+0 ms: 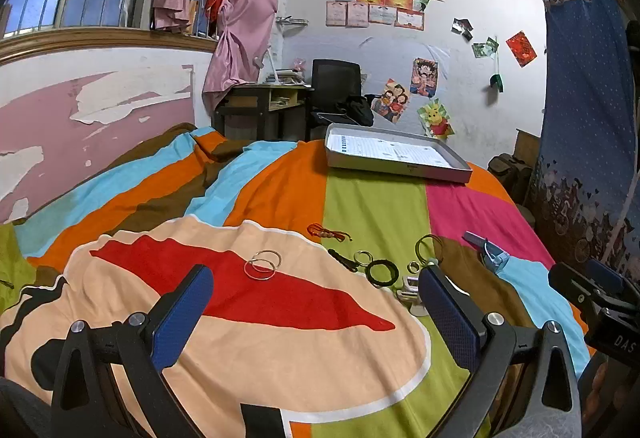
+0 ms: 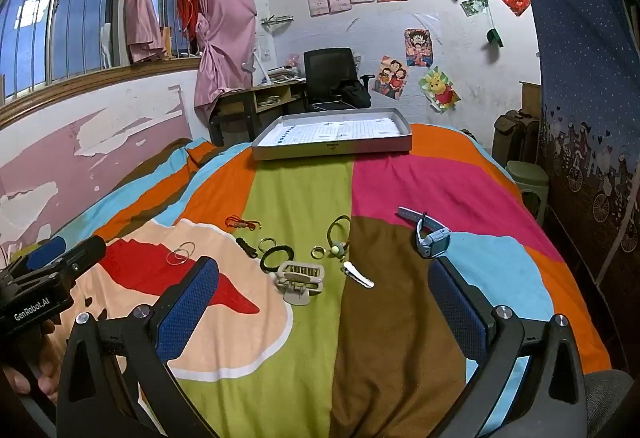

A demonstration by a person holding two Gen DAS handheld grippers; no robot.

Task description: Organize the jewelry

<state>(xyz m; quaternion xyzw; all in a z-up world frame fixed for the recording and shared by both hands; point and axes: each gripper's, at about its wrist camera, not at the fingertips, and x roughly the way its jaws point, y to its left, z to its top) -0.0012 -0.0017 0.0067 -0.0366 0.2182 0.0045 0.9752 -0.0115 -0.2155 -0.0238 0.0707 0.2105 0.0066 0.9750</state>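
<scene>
Across the striped bedspread (image 2: pixel 304 193) the grey tray (image 2: pixel 332 149) sits at the far end, well apart from the jewelry, probably as the place where the pieces are meant to end up. Nearer lie the blue watch (image 2: pixel 432 238), beige hair claw (image 2: pixel 298 278), black bangle (image 2: pixel 276 256), silver hoops (image 1: pixel 263 264) and red cord bracelet (image 1: pixel 328 232), spread out singly so each can be picked cleanly. Both the left gripper (image 1: pixel 316 310) and right gripper (image 2: pixel 324 314) hover short of them, jaws at full spread and holding nothing, which suits a first pick not yet begun.
</scene>
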